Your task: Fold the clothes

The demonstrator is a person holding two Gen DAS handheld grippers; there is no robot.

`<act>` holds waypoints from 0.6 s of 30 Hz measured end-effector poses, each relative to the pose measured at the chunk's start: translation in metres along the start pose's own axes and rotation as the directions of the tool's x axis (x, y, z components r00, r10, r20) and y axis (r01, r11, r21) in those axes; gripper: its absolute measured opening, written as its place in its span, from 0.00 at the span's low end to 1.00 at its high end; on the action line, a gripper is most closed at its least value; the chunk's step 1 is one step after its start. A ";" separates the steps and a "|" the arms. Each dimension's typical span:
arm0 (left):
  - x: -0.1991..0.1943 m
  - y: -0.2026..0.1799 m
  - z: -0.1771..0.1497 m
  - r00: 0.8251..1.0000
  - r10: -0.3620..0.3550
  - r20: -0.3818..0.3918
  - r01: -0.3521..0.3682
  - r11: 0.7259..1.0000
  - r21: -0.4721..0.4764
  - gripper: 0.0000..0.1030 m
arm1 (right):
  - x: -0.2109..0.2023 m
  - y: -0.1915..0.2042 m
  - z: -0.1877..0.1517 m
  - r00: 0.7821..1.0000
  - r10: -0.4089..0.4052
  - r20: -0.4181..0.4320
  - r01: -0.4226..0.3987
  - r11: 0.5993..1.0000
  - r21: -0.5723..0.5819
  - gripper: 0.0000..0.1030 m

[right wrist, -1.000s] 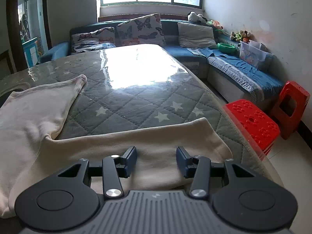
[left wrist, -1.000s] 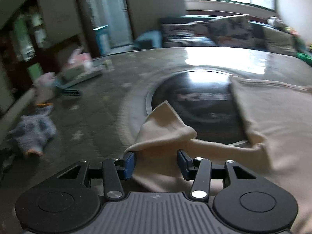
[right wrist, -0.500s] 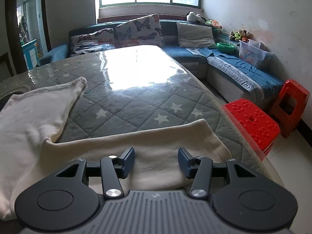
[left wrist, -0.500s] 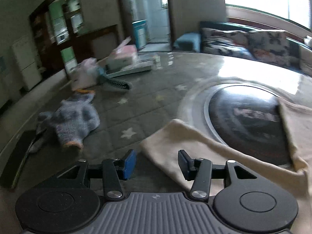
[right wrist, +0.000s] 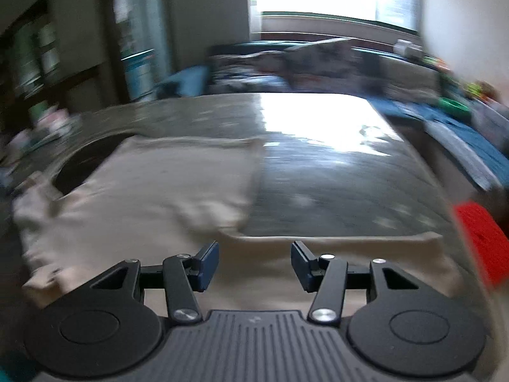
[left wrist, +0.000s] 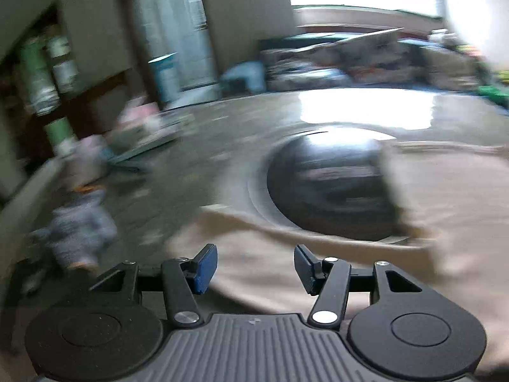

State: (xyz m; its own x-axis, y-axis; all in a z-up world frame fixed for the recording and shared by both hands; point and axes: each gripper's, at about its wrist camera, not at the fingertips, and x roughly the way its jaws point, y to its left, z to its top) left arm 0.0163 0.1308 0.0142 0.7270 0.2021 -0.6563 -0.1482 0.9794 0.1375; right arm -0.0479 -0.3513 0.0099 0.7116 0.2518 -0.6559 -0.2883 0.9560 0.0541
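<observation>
Cream garment spread flat on quilted table, part-draped over dark round inset; both views motion-blurred.

Left tongs & right tongs wide open, empty, just above near hem. Best bet: pinch hem w/ both, lift evenly, carry fwd, keep cloth taut, avoid snagging inset rim.

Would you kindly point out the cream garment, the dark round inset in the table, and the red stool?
cream garment [right wrist: 165, 191]: right wrist view, on the flat middle of the cloth.
dark round inset [left wrist: 324, 184]: left wrist view, on its uncovered centre.
red stool [right wrist: 480, 238]: right wrist view, on its blurred top.
</observation>
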 end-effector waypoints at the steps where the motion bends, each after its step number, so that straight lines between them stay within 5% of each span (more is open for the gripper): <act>1: -0.005 -0.010 0.000 0.998 -0.062 0.008 0.062 0.998 0.027 0.55 | 0.002 0.010 0.002 0.999 0.033 -0.006 -0.033 0.999 -0.028 0.50; 8: -0.009 -0.063 -0.019 0.977 -0.212 -0.017 0.211 0.961 0.180 0.52 | 0.020 0.068 -0.001 0.985 0.157 -0.066 -0.165 0.976 -0.144 0.49; 18: -0.025 -0.047 -0.052 0.977 -0.211 -0.015 0.209 0.951 0.229 0.49 | 0.009 0.096 -0.024 0.971 0.204 -0.122 -0.227 0.945 -0.235 0.48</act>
State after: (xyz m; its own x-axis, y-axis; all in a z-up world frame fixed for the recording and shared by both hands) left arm -0.0294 0.0801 -0.0143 0.7320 -0.0090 -0.6812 0.1644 0.9727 0.1639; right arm -0.0843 -0.2612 -0.0094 0.5547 0.4210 -0.7177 -0.5847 0.8109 0.0236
